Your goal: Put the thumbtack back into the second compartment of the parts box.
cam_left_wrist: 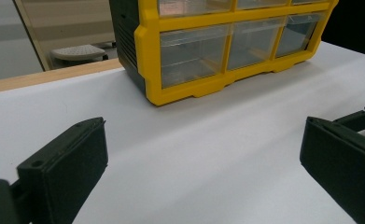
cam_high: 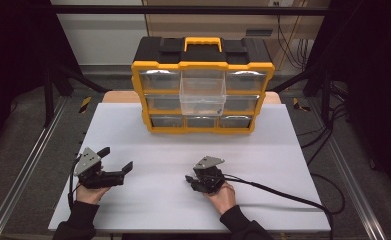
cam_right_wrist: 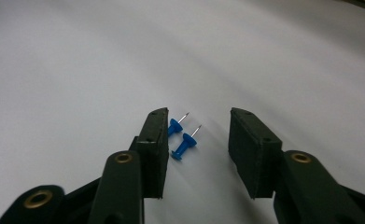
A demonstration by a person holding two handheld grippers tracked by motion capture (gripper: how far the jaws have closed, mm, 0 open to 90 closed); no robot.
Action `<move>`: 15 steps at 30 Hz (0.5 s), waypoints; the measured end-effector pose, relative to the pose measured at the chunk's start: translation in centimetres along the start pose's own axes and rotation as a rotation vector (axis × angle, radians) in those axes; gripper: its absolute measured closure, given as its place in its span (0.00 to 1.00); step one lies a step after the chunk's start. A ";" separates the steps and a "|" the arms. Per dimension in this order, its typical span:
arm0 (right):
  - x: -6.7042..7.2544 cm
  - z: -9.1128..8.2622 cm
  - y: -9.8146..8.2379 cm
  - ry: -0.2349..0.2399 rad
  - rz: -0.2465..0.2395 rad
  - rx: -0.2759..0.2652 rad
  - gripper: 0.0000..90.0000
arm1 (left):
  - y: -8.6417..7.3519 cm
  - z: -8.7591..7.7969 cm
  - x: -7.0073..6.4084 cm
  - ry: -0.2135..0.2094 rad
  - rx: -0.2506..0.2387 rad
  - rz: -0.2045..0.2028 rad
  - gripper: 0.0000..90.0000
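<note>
A: Two blue pins (cam_right_wrist: 182,139) flat on the white table (cam_high: 148,145), between the jaws of the right claw (cam_right_wrist: 196,135). Partly open, that claw, jaws down at the table and nothing held. One pin just beside the left jaw, its head half hidden behind it; the other nearer the middle of the gap.

B: And the left claw (cam_high: 117,159)?

A: Spread wide, empty, well apart from the pins, aimed toward the yellow drawer box (cam_high: 203,82) at the far side. One clear drawer (cam_high: 202,96) pulled out there.

B: Handling?

A: Probably very light and stiff. Smooth plastic heads, likely slippery and quick to roll or skid away. Sharp steel tips, so no gripping there. Best taken across the blue head or waist, jaws square to the shaft.

B: Direction?

A: Both lying roughly parallel, long axis slanted, tips pointing up and to the right in the right gripper view, away from the claw, heads toward it.
</note>
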State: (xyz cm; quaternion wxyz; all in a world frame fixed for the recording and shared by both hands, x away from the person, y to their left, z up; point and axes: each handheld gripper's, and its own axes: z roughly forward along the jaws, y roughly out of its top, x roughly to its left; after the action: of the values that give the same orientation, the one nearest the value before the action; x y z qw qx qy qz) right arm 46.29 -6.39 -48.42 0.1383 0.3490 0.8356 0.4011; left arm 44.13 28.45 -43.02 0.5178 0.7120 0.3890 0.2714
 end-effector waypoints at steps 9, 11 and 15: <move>0.0 0.1 -0.1 0.018 -0.010 0.006 0.77 | 0.0 0.0 0.0 0.000 0.001 -0.001 0.01; 0.0 0.2 -0.1 0.020 -0.011 0.006 0.79 | 0.0 0.0 0.0 0.000 0.000 0.000 0.01; 0.0 0.2 -0.1 0.017 -0.007 0.008 0.83 | 0.0 0.0 0.0 0.000 0.001 0.000 0.01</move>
State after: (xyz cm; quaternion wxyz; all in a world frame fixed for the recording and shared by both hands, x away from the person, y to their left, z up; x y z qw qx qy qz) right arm 46.31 -6.36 -48.63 0.1313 0.3432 0.8395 0.4003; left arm 44.14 28.44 -43.03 0.5175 0.7122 0.3892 0.2710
